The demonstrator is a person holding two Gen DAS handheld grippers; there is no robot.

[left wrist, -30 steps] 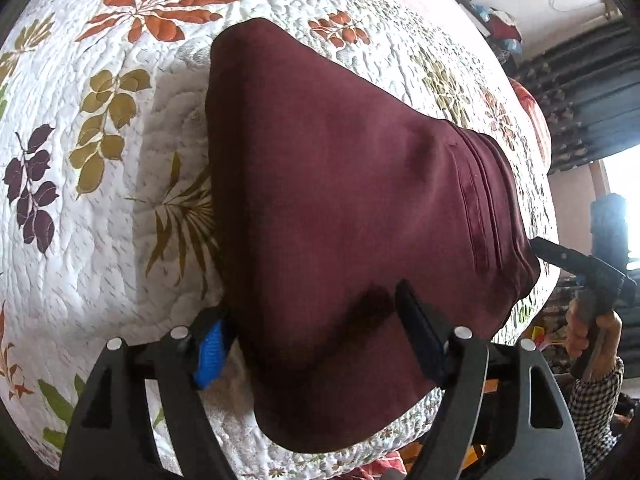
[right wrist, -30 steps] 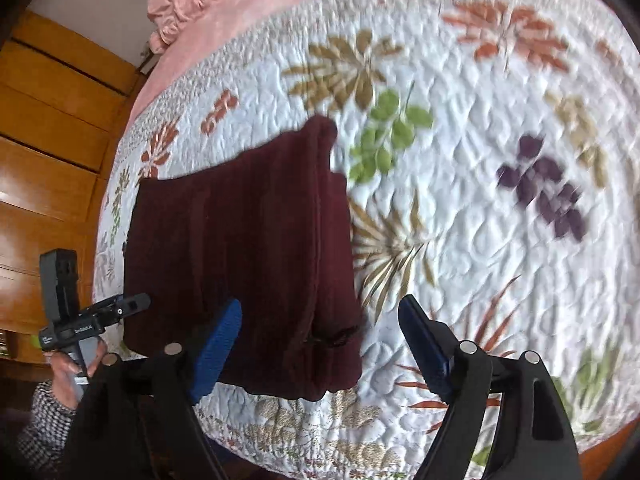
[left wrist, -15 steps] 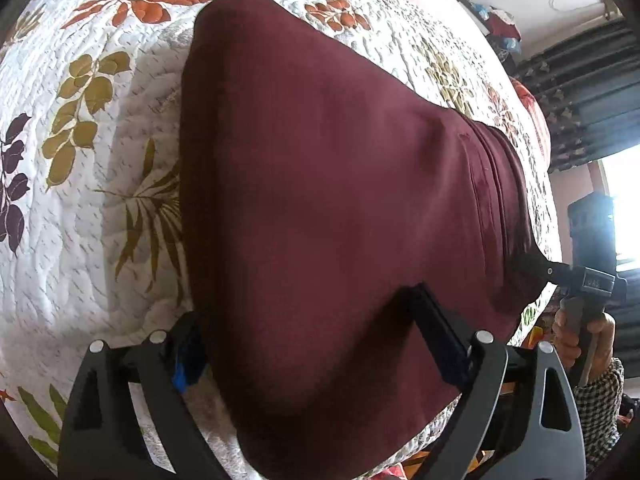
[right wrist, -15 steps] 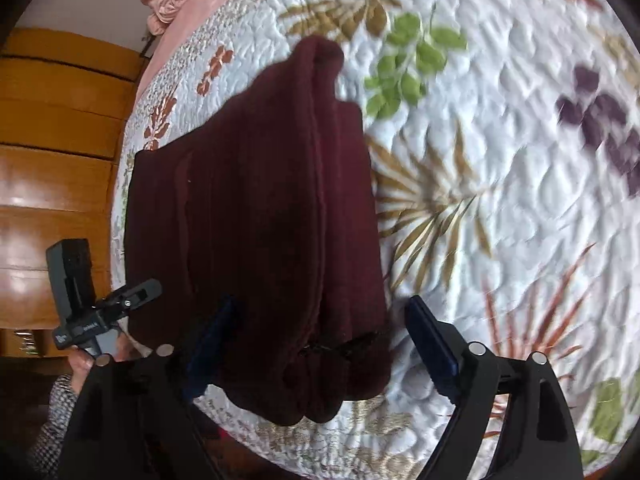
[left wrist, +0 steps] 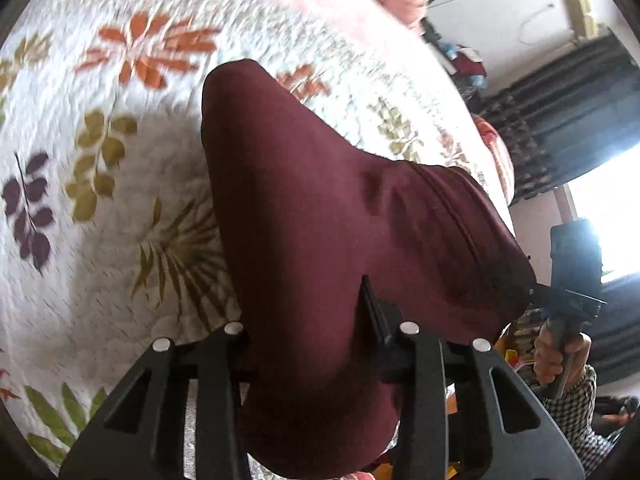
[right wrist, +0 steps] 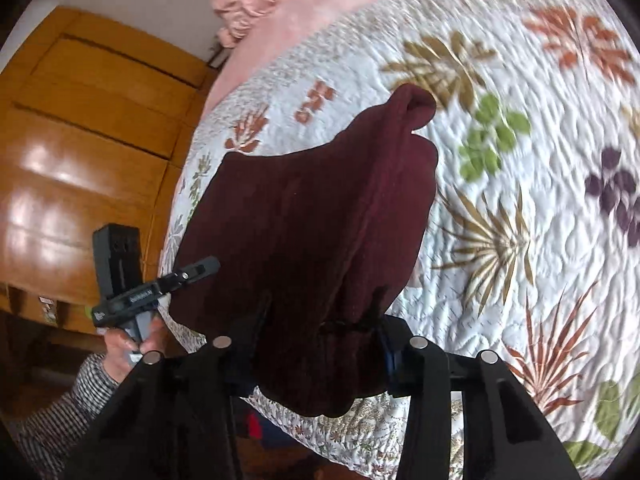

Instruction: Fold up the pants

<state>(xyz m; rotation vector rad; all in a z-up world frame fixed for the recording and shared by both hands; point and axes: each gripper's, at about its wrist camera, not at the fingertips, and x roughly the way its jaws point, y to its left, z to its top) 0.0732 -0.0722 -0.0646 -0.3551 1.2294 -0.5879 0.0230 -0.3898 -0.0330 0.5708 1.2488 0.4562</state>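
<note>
The pants (left wrist: 320, 216), dark maroon and already folded into a compact stack, lie on the bed over a white quilt (left wrist: 120, 184) printed with leaves. The near edge of the stack is raised off the quilt; the far end rests on it.

Left gripper (left wrist: 308, 320): the jaws have just been closing and now press on the near edge of the pants, one finger on each side of the fabric. The cloth bulges down between the fingers and hides the left pad.

Right gripper (right wrist: 320, 320): the jaws have likewise just been closing and now clamp the near edge of the pants (right wrist: 312, 216) at the end where a drawstring shows. Fabric hangs below the fingers.

In the right wrist view, the left gripper (right wrist: 208, 266) appears from the side at the other corner of the stack, held by a hand (right wrist: 128, 344) in a checked sleeve. A wooden wardrobe (right wrist: 80, 140) stands beyond the bed.
</note>
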